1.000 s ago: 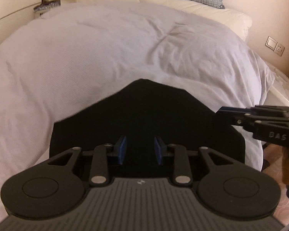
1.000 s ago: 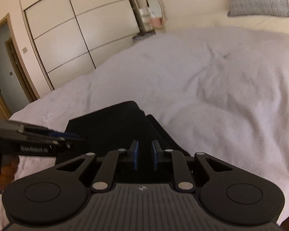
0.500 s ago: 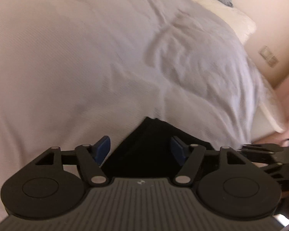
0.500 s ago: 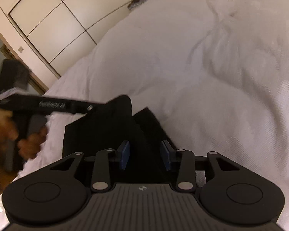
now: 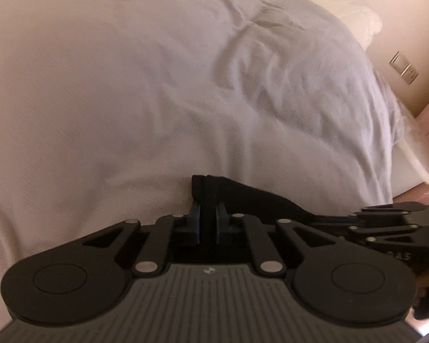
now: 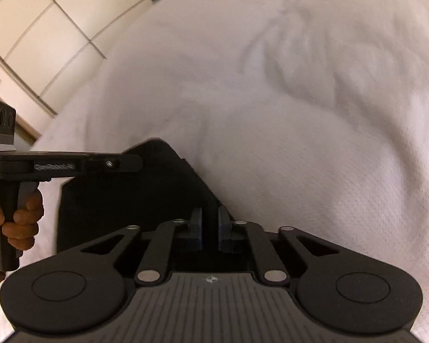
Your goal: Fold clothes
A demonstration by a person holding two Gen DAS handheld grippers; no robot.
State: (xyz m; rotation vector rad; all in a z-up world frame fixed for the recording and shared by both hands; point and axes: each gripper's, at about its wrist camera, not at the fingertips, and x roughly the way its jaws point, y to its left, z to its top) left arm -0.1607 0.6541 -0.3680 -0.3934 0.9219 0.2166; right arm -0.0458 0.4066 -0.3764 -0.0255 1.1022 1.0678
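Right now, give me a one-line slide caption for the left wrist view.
Left gripper closing on a corner of black clothing over a white duvet, right gripper alongside.

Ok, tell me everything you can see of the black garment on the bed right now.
The black garment is plain, dark, soft-looking cloth, already folded into a compact slab with a doubled edge, lying on the pale lilac duvet near its front edge. The left gripper is closing on a bunched far corner, cloth between its blue pads; the right gripper is closing on the edge at the other side, cloth between its pads too. No print, buttons or label show, and what sort of garment it is cannot be told.
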